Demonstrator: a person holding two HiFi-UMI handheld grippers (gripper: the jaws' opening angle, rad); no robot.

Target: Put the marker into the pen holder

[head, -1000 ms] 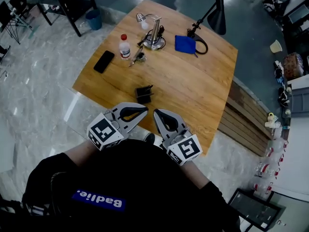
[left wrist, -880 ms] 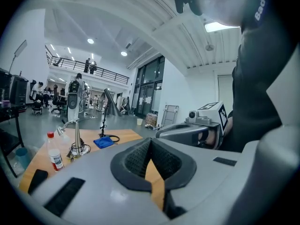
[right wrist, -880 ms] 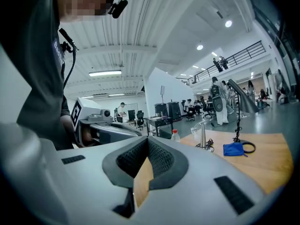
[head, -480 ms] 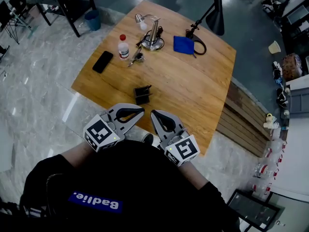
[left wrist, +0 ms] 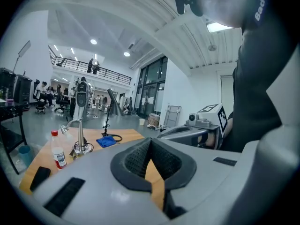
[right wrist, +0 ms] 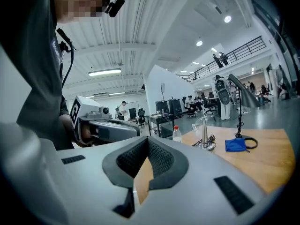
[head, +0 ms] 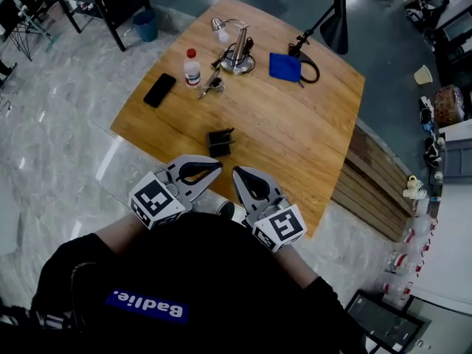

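A small black pen holder (head: 219,141) stands on the wooden table (head: 295,146), near its front edge. By the water bottle lies a slim pen-like object (head: 209,88); it is too small to tell whether it is the marker. My left gripper (head: 217,167) and right gripper (head: 237,172) hover side by side just off the table's near edge, in front of the holder. Both are shut with nothing between the pads. The left gripper view shows its jaws (left wrist: 150,140) meeting at the tips, and so does the right gripper view (right wrist: 147,139).
At the back of the table are a black phone (head: 159,90), a red-capped water bottle (head: 192,69), a silver desk lamp (head: 234,50), a blue cloth (head: 284,66) and a black lamp stand (head: 328,22). Wooden boards (head: 372,183) lie on the floor to the right.
Both grippers have stayed shut and close together near the table's front edge. Only the head view has shifted slightly.
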